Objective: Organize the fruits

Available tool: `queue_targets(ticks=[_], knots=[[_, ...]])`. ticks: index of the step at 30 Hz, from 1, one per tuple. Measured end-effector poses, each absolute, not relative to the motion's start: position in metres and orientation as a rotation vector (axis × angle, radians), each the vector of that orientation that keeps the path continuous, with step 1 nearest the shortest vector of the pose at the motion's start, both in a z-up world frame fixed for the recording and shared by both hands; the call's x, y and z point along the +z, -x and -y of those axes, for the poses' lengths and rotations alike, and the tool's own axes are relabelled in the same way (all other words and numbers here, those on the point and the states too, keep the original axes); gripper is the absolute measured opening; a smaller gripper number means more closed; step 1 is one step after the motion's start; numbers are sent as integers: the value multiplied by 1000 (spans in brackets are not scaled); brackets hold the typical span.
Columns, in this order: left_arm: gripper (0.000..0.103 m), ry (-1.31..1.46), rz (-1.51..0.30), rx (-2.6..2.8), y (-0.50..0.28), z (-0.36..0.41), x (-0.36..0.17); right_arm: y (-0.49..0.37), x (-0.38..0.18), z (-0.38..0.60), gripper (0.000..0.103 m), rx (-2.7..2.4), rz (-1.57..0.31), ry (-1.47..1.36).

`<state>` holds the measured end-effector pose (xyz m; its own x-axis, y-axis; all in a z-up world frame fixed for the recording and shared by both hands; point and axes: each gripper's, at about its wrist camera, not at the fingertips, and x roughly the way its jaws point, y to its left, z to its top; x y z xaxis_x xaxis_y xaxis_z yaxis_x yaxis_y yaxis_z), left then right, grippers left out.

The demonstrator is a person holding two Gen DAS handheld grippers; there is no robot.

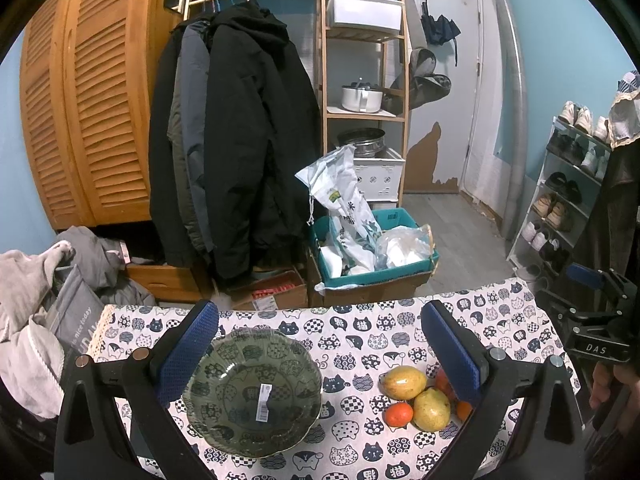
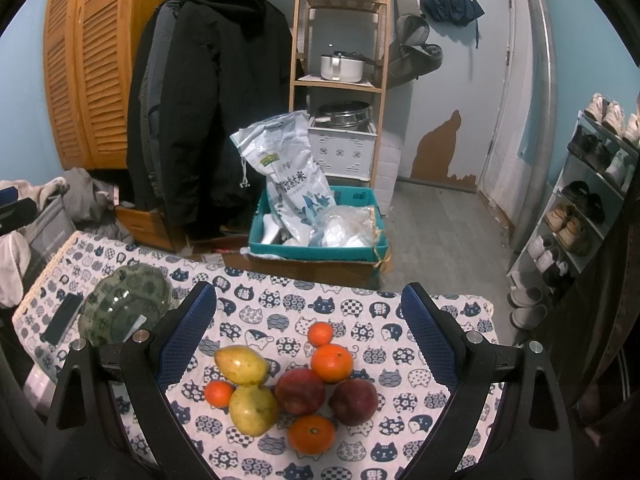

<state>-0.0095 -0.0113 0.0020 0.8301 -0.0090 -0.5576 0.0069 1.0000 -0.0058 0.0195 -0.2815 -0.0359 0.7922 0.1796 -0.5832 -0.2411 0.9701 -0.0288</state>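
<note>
Eight fruits (image 2: 296,384) heaped right of bowl (image 2: 124,304), bowl empty. Both right gripper (image 2: 308,328) and left gripper (image 1: 320,344) wide open, holding nothing. Probably firm, round, rolling easily; best to pinch across the middle, gently.

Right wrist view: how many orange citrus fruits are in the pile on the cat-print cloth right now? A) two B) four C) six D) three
B: four orange fruits show, the far small one, the larger one behind the apples, the small left one and the nearest one, alongside two red apples and two yellow-green fruits.
</note>
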Motion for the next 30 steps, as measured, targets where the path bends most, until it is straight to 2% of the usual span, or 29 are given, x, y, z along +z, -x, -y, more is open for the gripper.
queue_targets(ticks=[20, 30], knots=[[102, 11, -610, -26, 12, 19, -1, -19, -33, 305, 92, 219, -620, 96], [102, 43, -671, -57, -10, 20, -11, -18, -45, 310, 92, 199, -640, 100]])
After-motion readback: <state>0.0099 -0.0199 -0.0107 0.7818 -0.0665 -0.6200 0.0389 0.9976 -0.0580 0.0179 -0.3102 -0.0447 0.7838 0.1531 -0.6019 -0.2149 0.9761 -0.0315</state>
